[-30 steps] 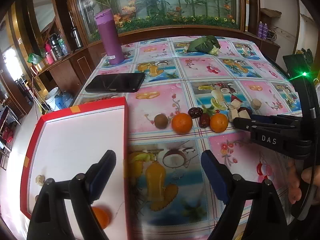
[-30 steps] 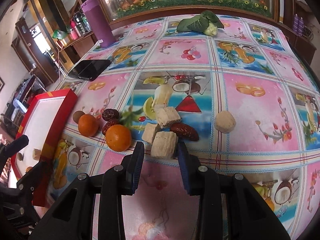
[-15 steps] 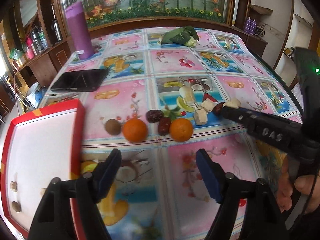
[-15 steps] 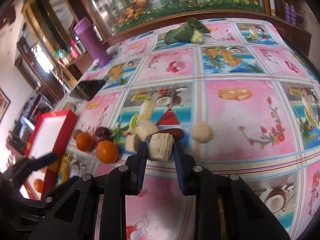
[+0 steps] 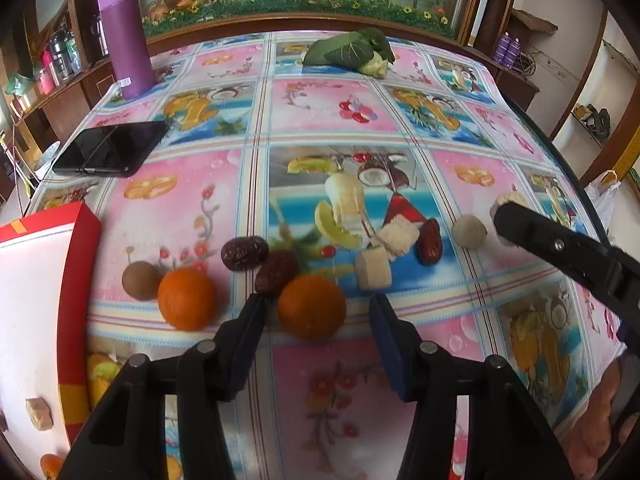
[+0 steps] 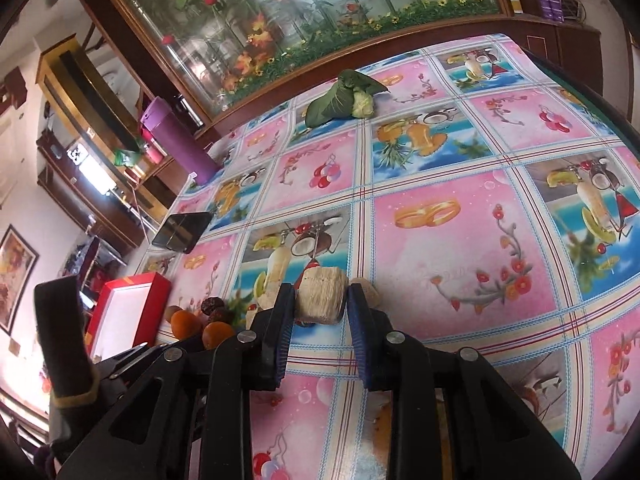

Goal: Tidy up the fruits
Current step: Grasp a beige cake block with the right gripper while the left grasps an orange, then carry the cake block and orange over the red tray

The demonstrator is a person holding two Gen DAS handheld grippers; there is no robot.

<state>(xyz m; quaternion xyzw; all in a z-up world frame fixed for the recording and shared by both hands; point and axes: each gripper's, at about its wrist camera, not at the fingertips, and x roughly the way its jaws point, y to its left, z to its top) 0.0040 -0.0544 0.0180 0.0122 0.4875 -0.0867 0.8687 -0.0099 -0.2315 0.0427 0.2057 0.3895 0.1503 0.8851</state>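
A table covered by a glossy cloth printed in pink and blue squares of fruit and flowers carries everything. Along its near part lie a small brown round fruit, two oranges and two dark red dates touching each other. To their right sit two pale cubes (what they are cannot be told), a third date and a pale ball. A red-rimmed white box rests at the left edge. Farther back lie a black phone, an upright purple tumbler and a leafy green vegetable.
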